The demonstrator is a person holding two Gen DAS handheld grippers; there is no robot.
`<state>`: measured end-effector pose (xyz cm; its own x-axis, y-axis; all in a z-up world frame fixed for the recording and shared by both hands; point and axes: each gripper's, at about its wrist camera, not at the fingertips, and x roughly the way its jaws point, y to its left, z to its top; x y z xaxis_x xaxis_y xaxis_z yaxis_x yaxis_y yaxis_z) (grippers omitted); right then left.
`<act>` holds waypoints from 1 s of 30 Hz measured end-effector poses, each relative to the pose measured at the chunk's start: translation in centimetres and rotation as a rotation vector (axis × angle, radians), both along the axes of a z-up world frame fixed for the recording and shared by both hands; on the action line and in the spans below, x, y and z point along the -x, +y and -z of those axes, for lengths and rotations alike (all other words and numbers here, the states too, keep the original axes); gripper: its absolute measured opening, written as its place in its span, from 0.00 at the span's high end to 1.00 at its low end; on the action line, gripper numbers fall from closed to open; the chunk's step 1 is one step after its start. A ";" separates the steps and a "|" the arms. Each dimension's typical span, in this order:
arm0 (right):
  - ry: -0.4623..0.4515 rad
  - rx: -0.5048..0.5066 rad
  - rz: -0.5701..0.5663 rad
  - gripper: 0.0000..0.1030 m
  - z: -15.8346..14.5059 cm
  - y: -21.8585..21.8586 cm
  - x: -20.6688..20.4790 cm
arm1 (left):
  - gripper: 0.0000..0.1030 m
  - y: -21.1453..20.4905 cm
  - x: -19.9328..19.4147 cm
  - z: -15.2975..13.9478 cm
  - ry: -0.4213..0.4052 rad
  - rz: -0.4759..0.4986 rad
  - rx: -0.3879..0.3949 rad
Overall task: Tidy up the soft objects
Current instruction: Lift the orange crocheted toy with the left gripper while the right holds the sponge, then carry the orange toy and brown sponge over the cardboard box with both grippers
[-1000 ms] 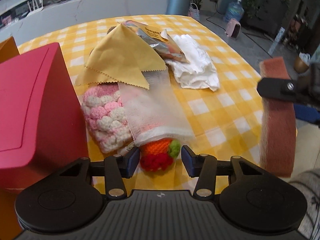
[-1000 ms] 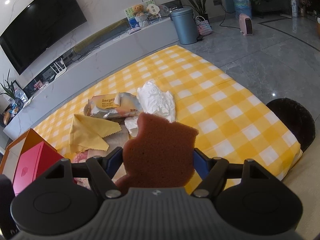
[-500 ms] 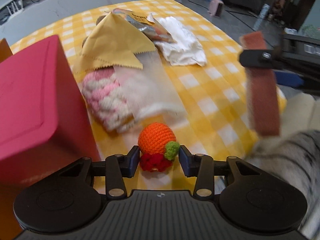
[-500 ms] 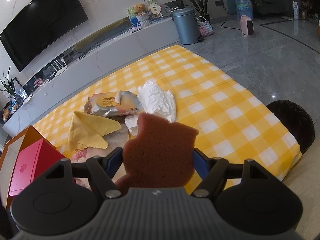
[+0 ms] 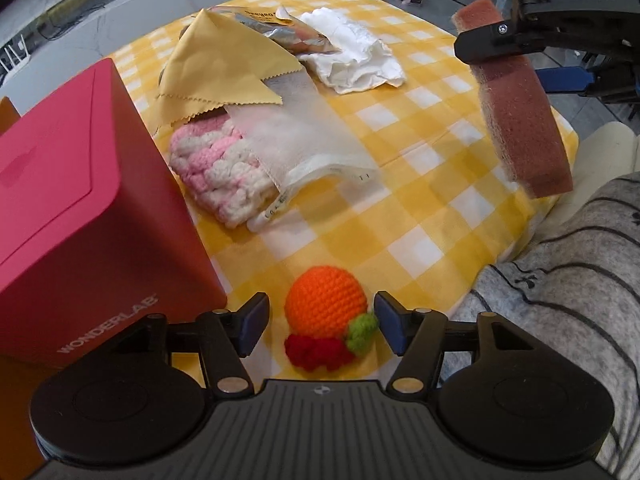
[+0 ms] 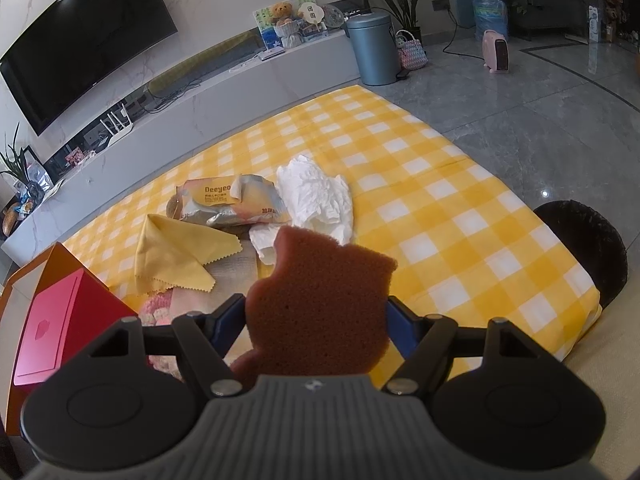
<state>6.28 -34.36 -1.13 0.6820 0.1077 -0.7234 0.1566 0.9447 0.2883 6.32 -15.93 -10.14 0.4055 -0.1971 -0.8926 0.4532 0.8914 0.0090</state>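
Note:
A crocheted orange ball (image 5: pixel 326 306) with red and green trim lies on the yellow checked tablecloth (image 5: pixel 404 216) near its front edge. My left gripper (image 5: pixel 320 324) straddles it, jaws opening, with gaps between both pads and the ball. My right gripper (image 6: pixel 316 320) is shut on a brown bear-shaped sponge (image 6: pixel 320 312), held above the table; the sponge (image 5: pixel 520 116) also shows at the right of the left wrist view. A pink-and-white knitted piece (image 5: pixel 216 172) lies partly under a white mesh bag (image 5: pixel 308 140) and a yellow cloth (image 5: pixel 216 68).
A red box (image 5: pixel 80 208) stands close at the left of the ball. A wipes packet (image 6: pixel 232 204) and crumpled white tissue (image 6: pixel 316 196) lie farther back. A person's grey patterned sleeve (image 5: pixel 560 300) is at the right. A dark stool (image 6: pixel 584 248) stands past the table's right edge.
The left gripper pulled the orange ball out from under the mesh bag toward the front edge, then its jaws spread off the ball. The right gripper kept still with the sponge.

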 end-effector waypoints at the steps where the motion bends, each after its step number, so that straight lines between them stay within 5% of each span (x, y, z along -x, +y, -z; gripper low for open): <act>1: 0.002 0.003 0.000 0.29 0.1 0.0 0.0 | 0.31 0.0 -0.1 0.1 0.000 -0.010 0.002; 5: 0.004 0.012 -0.002 0.29 0.1 0.2 0.0 | 0.51 0.8 0.0 -0.1 0.023 -0.014 0.040; 14: -0.007 0.012 -0.019 0.29 -0.1 0.4 0.1 | 0.52 2.4 0.3 -3.4 0.001 -0.068 0.120; 30: -0.121 -0.134 -0.159 0.29 -2.8 3.1 1.1 | 0.52 9.0 3.6 -12.0 -0.214 -0.173 0.318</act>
